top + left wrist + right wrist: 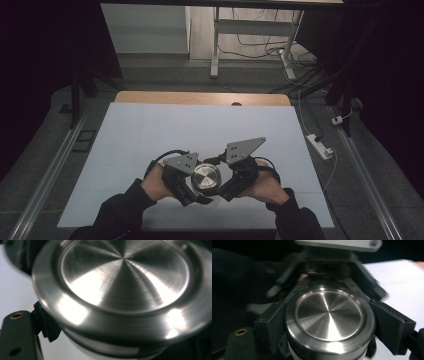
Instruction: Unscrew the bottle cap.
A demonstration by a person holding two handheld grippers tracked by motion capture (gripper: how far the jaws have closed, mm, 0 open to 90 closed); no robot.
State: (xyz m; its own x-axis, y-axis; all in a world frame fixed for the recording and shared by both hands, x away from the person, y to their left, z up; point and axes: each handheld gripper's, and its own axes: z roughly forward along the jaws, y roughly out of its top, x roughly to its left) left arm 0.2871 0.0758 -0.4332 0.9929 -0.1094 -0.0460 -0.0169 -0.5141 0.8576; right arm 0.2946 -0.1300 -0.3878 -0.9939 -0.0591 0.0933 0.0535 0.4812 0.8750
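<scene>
Right tongs [329, 322] clamped on round brushed-steel lid [329, 317], jaws either side of its rim. Left tongs [192, 192] angled in opposite, grip state unclear: lid blocks that camera. Container body below lid mostly hidden.

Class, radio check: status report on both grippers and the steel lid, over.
Right gripper shut on steel lid, jaws on both sides. Left gripper against it from opposite side, grip unclear. White table mat around them.
</scene>
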